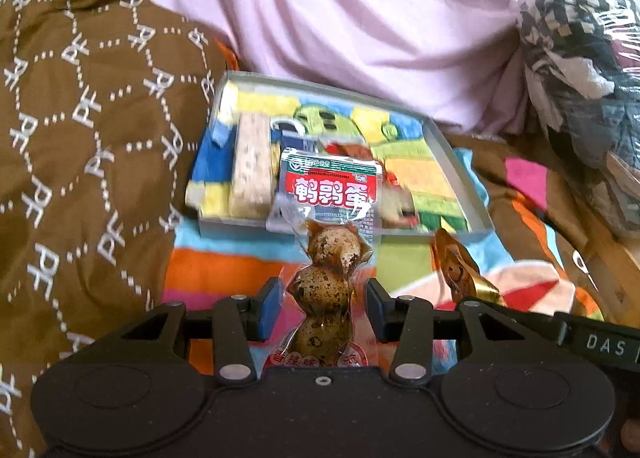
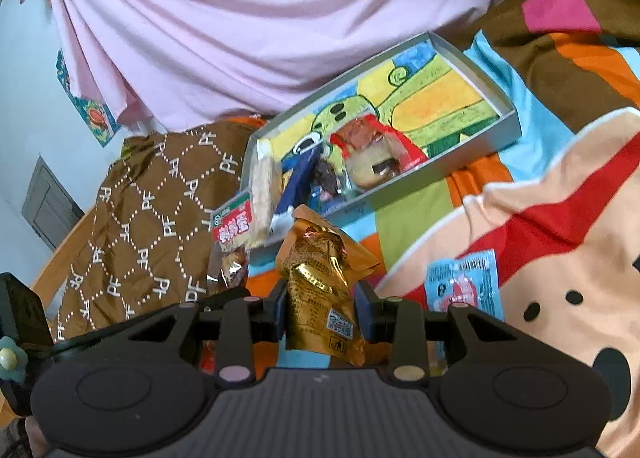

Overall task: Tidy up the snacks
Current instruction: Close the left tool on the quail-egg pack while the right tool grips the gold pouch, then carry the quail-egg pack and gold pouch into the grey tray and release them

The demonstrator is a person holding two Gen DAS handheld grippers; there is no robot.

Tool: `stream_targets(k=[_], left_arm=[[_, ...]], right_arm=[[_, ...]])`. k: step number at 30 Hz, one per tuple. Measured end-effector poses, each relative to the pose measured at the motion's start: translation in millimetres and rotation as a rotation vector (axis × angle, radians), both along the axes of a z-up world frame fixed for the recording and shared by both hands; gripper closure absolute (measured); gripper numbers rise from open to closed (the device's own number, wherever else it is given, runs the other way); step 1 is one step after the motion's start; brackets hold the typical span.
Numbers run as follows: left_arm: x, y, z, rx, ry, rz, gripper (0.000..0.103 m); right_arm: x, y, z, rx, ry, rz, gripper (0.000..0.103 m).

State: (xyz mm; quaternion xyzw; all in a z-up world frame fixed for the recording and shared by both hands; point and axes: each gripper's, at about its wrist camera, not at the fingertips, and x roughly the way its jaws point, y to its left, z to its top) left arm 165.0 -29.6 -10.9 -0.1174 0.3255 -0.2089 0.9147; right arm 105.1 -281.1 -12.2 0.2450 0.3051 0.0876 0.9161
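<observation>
Striped multicolour blanket (image 2: 412, 230) on bed, w/ shallow box (image 2: 496, 129), blue snack pkt (image 2: 464, 282), brown cloth (image 1: 80, 129)

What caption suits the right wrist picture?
Right gripper holds a gold snack packet before the colourful tray of snacks.

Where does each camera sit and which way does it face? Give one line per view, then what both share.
Left wrist: sits on the left gripper, looking along its fingers at the quail egg pack and the tray.
Right wrist: sits on the right gripper, looking along its fingers at the gold packet; the tray lies beyond.
Shared: tray, quail egg pack, gold packet.
</observation>
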Motion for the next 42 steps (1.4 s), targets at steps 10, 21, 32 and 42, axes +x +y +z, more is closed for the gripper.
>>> stream_targets(k=[10,21,32,42], left_arm=[[38.8,-14.7,23.8,-0.008,-0.131,0.041,0.056],[103.7,-39.5,16.8,-0.031,-0.206,0.075,0.056],[126.7,-60.4,-25.5,0.041,-0.198,0.035,0.054],[129.9,-66.6,-29.4,0.039,-0.172,-0.005,0.051]], right_arm=[[41.7,-8.6,22.6,-0.135,-0.112,-0.023,0.064],[103.6,-22.0,17.1,-0.303,-0.195,-0.084,0.064],[144.2,-20.5,-15.8,-0.415,-0.126,-0.116,0.067],[146.5,-16.3,-19.3,-0.456,-0.122,-0.1,0.058]])
